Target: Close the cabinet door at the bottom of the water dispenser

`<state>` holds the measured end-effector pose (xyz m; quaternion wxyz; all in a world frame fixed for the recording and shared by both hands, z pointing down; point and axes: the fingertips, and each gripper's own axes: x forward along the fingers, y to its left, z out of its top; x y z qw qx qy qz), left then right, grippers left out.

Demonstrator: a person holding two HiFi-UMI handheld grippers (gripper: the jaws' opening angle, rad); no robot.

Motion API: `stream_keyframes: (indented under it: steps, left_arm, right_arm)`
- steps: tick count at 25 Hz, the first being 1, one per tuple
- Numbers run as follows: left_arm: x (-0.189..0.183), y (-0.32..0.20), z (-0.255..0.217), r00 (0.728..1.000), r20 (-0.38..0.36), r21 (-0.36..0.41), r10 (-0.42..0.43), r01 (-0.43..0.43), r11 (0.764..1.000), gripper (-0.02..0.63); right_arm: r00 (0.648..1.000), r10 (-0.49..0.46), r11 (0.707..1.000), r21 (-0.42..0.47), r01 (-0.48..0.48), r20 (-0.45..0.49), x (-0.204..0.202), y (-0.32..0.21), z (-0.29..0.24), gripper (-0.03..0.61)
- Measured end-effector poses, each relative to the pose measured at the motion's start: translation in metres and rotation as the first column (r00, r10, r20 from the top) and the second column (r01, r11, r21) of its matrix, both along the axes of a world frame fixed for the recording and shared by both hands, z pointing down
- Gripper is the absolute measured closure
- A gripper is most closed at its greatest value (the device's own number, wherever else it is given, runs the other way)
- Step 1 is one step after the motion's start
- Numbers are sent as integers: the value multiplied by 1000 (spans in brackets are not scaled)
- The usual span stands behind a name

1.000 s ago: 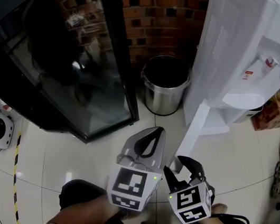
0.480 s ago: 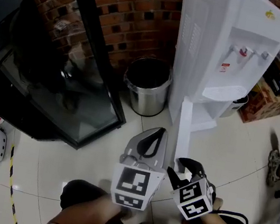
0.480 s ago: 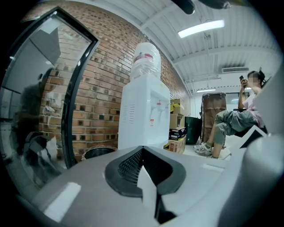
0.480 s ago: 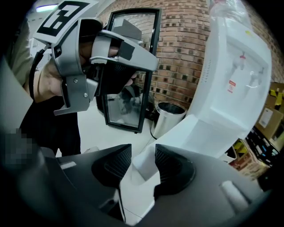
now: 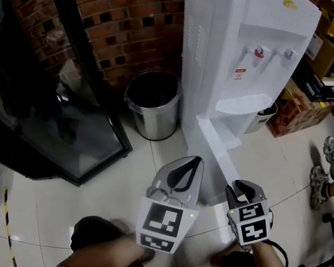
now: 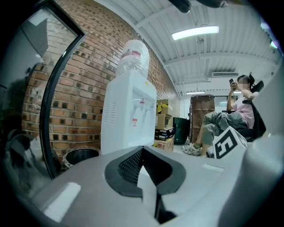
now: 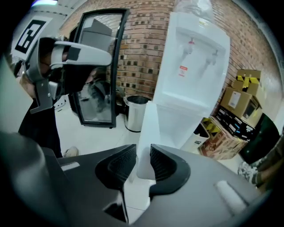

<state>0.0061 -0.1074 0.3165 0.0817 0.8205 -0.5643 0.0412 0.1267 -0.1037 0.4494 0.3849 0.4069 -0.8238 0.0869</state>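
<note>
right hand-held gripper closing round door | left hand-held gripper pinched empty | bin nearby

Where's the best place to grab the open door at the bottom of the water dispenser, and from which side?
Take the door by its free edge, farthest from the water dispenser, coming from the front. It's a thin panel standing edge-on, so it slips between jaws. The right gripper is closing its jaws around it.

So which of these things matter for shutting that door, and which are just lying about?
In use: water dispenser; its open cabinet door; right gripper, jaws closing around the door's edge.
Lying about: left gripper, shut and empty; steel bin; cardboard boxes; glass-fronted cabinet.
</note>
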Motion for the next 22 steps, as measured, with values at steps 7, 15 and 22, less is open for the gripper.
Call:
stream_keyframes:
  steps: [7, 15, 22]
  left_arm:
    - [-2, -17, 16, 999, 48, -14, -19, 19, 1000, 614]
    - [-11, -50, 37, 997, 70, -48, -39, 42, 998, 614]
    - [2, -77, 35, 1000, 22, -52, -6, 7, 999, 614]
  right_arm:
    - [981, 194, 980, -31, -194, -28, 49, -50, 1, 468]
    - [934, 355, 935, 3, -355, -37, 87, -100, 2, 477]
    - [865, 501, 863, 56, -502, 28, 111, -145, 1, 479]
